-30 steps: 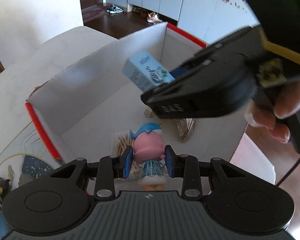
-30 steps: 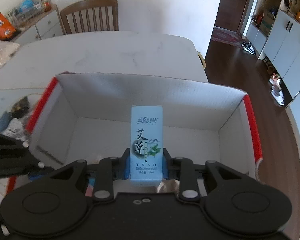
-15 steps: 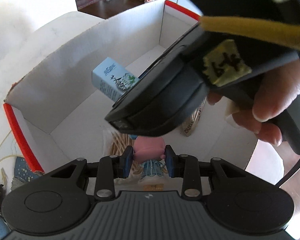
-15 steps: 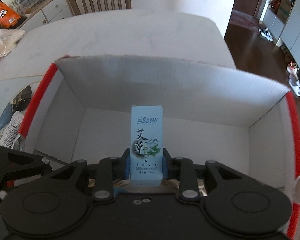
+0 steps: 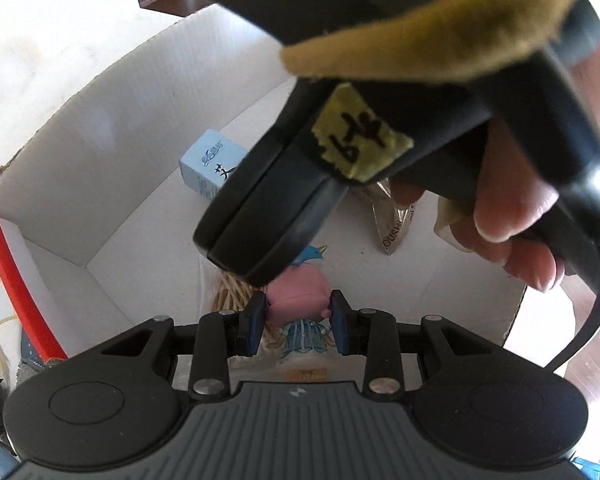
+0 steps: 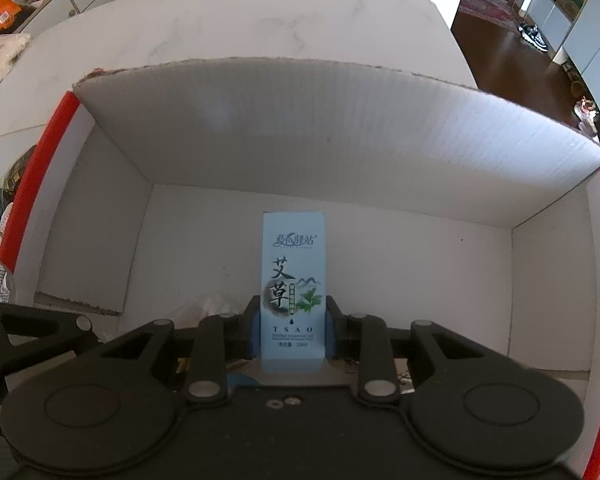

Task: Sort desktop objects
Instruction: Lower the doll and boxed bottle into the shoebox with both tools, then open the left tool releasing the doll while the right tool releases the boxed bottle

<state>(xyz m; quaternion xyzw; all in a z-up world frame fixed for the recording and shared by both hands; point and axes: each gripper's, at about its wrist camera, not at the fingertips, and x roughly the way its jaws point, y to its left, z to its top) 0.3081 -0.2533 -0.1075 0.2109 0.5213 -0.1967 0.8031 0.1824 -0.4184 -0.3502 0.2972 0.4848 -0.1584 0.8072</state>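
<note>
Inside a white carton (image 6: pixel 340 128) with red edges: 2 grippers, each loaded. Right gripper (image 6: pixel 292 330) clamped on a pale blue box (image 6: pixel 293 280), long axis upright, low over the floor near the back wall. Left gripper (image 5: pixel 298 322) clamped on a pink-headed figurine (image 5: pixel 298 300), nearer the front wall. Probably next: releasing the box, right gripper closer. Right gripper's body and a hand (image 5: pixel 512 208) blocking much of the left view; foil packet (image 5: pixel 396 220) and pale sticks (image 5: pixel 232 296) half hidden; gap under the box unclear.
</note>
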